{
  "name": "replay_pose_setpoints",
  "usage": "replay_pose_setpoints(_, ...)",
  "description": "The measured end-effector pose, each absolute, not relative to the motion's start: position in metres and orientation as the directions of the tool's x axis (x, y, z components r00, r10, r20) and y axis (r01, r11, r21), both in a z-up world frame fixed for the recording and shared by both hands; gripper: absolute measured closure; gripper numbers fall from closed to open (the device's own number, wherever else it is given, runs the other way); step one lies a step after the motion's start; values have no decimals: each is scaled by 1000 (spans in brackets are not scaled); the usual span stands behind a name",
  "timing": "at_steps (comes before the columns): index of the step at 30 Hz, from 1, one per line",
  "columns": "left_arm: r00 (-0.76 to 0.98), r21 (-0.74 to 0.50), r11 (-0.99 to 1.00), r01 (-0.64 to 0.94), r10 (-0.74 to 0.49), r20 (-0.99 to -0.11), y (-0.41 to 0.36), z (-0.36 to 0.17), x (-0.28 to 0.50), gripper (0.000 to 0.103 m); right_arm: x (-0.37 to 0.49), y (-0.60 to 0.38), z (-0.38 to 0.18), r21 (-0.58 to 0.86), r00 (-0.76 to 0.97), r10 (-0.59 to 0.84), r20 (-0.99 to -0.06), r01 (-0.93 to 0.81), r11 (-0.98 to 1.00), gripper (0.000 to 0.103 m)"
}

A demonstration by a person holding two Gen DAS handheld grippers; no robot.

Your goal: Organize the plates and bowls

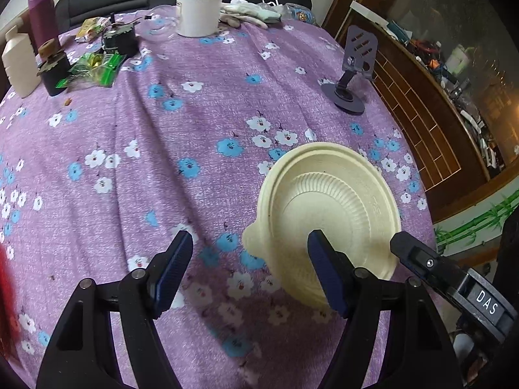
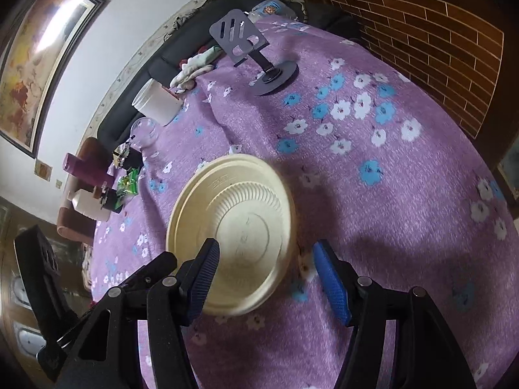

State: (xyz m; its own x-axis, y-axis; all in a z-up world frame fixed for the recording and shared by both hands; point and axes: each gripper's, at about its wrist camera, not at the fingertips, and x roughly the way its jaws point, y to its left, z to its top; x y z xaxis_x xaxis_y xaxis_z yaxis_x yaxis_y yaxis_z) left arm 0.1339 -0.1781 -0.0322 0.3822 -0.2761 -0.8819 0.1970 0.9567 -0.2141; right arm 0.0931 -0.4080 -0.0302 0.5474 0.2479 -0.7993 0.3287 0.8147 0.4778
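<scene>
A stack of cream plates or shallow bowls [image 1: 334, 207] with ribbed walls lies on the purple flowered tablecloth [image 1: 162, 162]. It also shows in the right wrist view [image 2: 233, 227]. My left gripper [image 1: 249, 256] is open and empty; its right finger hangs over the stack's near rim. My right gripper [image 2: 266, 269] is open and empty, with its left finger over the stack's near edge. A finger of the right gripper [image 1: 418, 259] shows at the stack's right side in the left wrist view.
A grey phone stand [image 1: 352, 71] stands at the table's far right. At the back are a white jar [image 1: 199, 9], gloves [image 1: 249, 13] and a clear glass bowl [image 1: 159, 24]. At the far left stand a purple bottle [image 1: 42, 16], a white bottle [image 1: 18, 61], dark pots [image 1: 55, 68] and green wrappers [image 1: 94, 68].
</scene>
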Motion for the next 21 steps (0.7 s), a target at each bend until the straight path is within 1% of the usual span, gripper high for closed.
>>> replay_pose_setpoints(3,361,-220,955,198,-280,-890,-185,-38,136,30,98,-411,-38,483,535,253,-806,349,803,43)
replay_pose_setpoints(6,362,-212,956,203,-274,-891,-190,-42,137,30,100,-411,-40,478,533,248,-809,351,806,53)
replay_pose_setpoints(7,367,-204,957,207,-269,-891,-193,-43,137,36,101,-410,-41,473,530,245,-812,352,807,59)
replay_pose_setpoints(8,379,-184,960,210,-253,-890,-194,-44,137,45,102,-410,-43,469,524,242,-816,357,808,70)
replay_pose_setpoints(9,385,-153,964,219,-229,-894,-197,-45,137,70,104,-410,-47,464,510,244,-825,362,809,79)
replay_pose_setpoints(10,378,-124,966,227,-204,-903,-200,-47,137,79,104,-409,-48,459,500,245,-831,367,809,91)
replay_pose_setpoints(17,423,-111,965,236,-205,-883,-187,-35,125,79,87,-395,-32,439,548,213,-809,322,839,92)
replay_pose_setpoints(21,450,-112,968,225,-205,-869,-173,-23,112,79,77,-383,-23,445,568,221,-793,291,847,92)
